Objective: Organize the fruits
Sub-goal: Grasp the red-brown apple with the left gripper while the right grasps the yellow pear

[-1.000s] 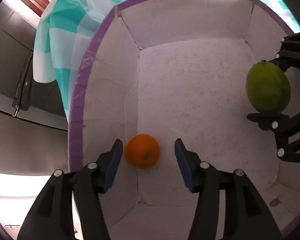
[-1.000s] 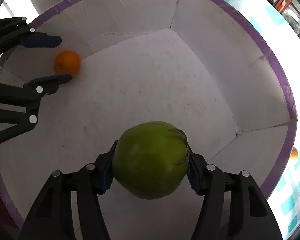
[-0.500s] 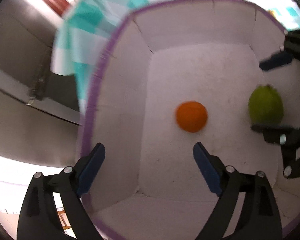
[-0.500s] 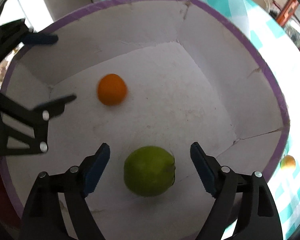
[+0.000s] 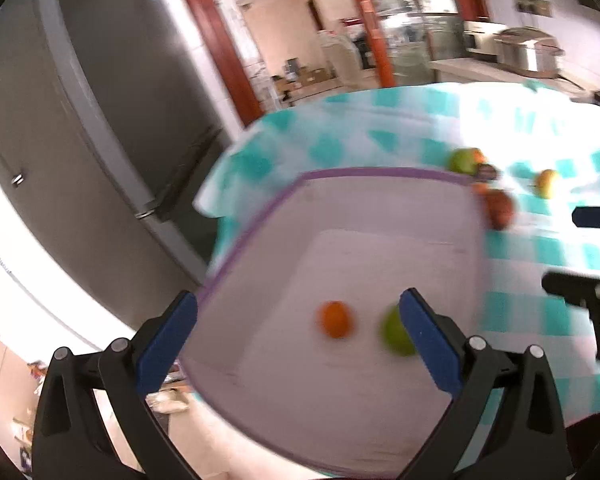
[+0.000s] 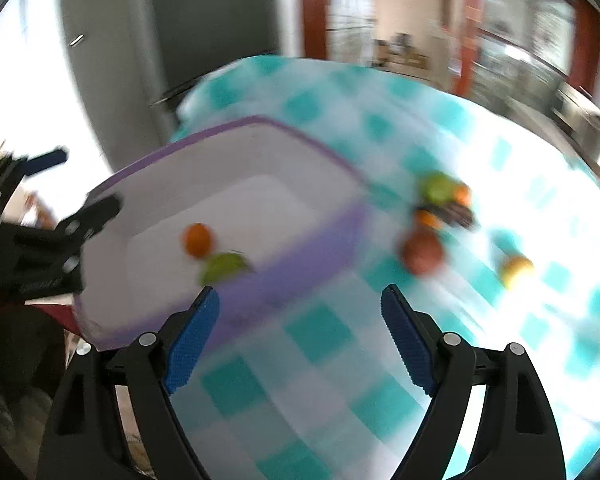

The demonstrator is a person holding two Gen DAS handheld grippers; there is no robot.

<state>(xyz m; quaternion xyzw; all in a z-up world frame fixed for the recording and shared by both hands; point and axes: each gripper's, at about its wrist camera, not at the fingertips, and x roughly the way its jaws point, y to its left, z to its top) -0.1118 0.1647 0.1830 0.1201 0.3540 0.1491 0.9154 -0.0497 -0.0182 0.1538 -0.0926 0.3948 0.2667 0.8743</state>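
**Spotter:** What do your grippers have right now?

**Operator:** Nothing. My right gripper [image 6: 296, 336] has its jaws wide apart and empty; a second ago it was clamped on the green fruit [image 6: 224, 266], which now lies in the box [image 6: 300, 272], ahead and to the left of that gripper. My left gripper [image 5: 296, 340] is spread open too, and it has pulled up and back from the box floor.

**Spotter:** And the orange?

**Operator:** The orange [image 5: 335, 319] sits on the box floor straight ahead between my left gripper's jaws, just beside the green fruit. Both are delivered, I judge.

**Spotter:** What's left?

**Operator:** Ahead and right of my right gripper, out on the checked table [image 6: 320, 360]: a reddish fruit [image 6: 422, 254], a yellow one [image 6: 516, 268], and a blurred cluster [image 6: 444, 198] beyond. The views are smeared, but I'd go there next.
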